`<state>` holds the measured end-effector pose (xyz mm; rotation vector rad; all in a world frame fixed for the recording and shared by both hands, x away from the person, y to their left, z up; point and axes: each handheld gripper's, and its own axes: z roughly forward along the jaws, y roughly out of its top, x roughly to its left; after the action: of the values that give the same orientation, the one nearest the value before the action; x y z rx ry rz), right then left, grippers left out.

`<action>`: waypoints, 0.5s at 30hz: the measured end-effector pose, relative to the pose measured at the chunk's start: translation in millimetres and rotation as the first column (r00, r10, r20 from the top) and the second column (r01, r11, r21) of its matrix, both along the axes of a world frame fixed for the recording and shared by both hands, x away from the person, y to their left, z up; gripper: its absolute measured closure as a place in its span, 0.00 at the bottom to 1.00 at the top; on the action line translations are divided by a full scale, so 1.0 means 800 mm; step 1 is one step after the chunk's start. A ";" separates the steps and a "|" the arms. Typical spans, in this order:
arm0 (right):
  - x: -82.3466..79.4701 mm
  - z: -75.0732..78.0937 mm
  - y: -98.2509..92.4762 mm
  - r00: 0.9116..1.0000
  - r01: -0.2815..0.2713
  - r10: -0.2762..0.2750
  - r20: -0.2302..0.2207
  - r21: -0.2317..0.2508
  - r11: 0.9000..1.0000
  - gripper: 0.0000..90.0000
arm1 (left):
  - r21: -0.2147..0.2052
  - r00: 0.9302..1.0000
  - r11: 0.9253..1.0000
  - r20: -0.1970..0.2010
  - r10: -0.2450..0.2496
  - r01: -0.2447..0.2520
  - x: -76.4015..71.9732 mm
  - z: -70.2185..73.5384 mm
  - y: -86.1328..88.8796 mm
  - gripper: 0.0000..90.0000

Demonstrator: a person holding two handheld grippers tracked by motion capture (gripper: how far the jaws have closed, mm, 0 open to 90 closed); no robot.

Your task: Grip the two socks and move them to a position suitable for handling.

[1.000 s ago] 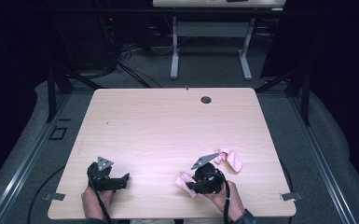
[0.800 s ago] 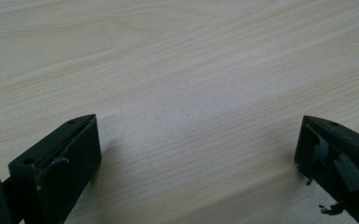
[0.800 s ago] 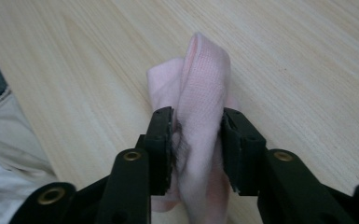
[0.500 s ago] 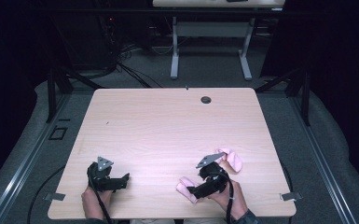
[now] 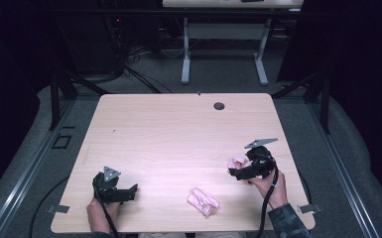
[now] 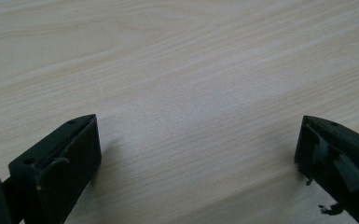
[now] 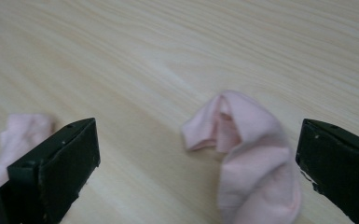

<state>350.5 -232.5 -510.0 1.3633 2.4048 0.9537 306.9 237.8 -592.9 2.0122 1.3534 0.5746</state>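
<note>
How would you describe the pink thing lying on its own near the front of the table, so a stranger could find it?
Start at the wooden table and follow its near edge, where the person's hands come in. Between the left gripper and the right gripper lies a crumpled pink sock. Unlike the other pink sock, which sits right at the right gripper, this one lies alone on bare wood, touching nothing.

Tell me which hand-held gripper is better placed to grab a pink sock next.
Right. The right hand-held gripper is open with one pink sock lying between its jaws. The left hand-held gripper has bare table ahead.
</note>
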 end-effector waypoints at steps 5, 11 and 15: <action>0.023 -0.022 -0.012 0.998 0.058 -0.059 -0.032 -0.027 0.998 0.12 | -0.001 1.000 1.000 0.000 0.002 -0.002 0.000 0.000 0.000 0.00; 0.039 -0.046 -0.013 0.994 0.097 -0.099 -0.052 -0.044 0.994 0.35 | -0.001 1.000 1.000 0.000 0.002 -0.002 0.000 0.000 0.000 0.00; 0.044 -0.060 -0.012 0.991 0.108 -0.112 -0.068 -0.055 0.993 0.51 | -0.001 1.000 1.000 0.002 0.002 -0.002 0.000 0.000 0.000 0.00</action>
<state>385.7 -242.0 -557.7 1.5180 2.3593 0.8238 306.9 237.6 -593.0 2.0090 1.3541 0.5762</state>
